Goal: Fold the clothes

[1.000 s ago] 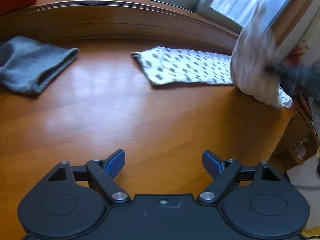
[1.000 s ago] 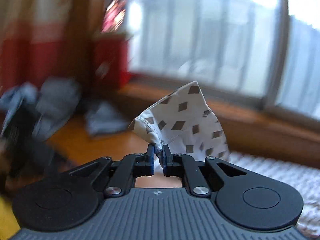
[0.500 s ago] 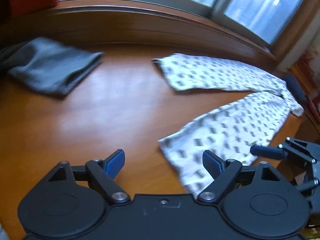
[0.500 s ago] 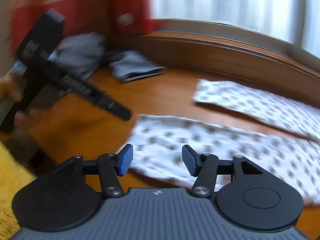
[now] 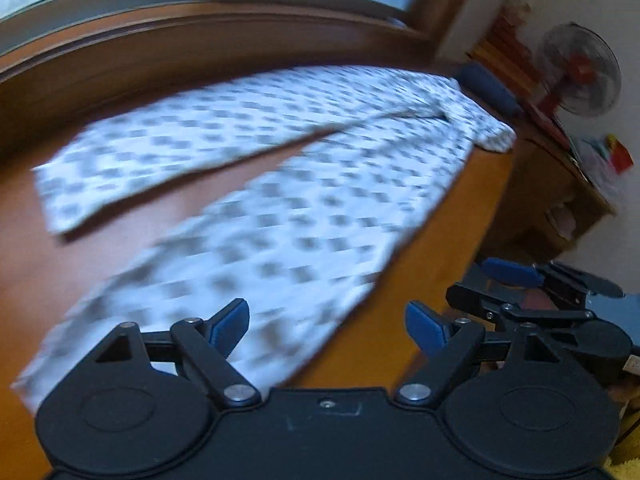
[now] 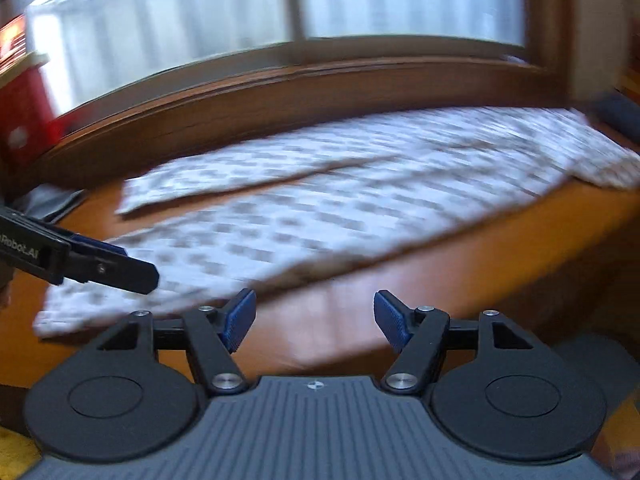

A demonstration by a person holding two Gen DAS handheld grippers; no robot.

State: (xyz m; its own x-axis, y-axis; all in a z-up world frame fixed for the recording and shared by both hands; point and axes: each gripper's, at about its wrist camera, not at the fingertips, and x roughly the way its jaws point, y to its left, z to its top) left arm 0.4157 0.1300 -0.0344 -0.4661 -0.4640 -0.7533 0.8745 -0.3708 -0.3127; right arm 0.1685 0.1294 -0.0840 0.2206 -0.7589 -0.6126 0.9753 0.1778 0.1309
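The jaws of the left gripper (image 5: 327, 326) stand wide apart and hold nothing; its left blue pad hangs over the near leg of the patterned trousers (image 5: 280, 216), and its right pad over bare wood. The jaws of the right gripper (image 6: 315, 320) are also released and empty, above the near edge of the counter (image 6: 460, 264). One second ago these right jaws were clenched on a corner of the trousers and lifted it; half a second ago they were already released, with the cloth lying down.

The trousers, white with small dark marks, now lie spread flat on the wooden counter. In the left wrist view the two legs make a narrow V: one leg goes toward 10 o'clock, the other comes down toward 7 o'clock, and they join near 1 o'clock at the far right corner of the counter. A second ago only one leg lay flat there.

In the right wrist view the left gripper comes in at 9 o'clock, its finger over the end of the near leg. In the left wrist view the right gripper (image 5: 520, 280) shows at 3 o'clock, beyond the counter edge.

A red box (image 6: 24, 120) stands at 10 o'clock by the window (image 6: 280, 4); what is in it I cannot tell. A grey cloth (image 6: 48, 204) lies below it. A fan (image 5: 578, 76) stands at 2 o'clock. Both views are blurred.
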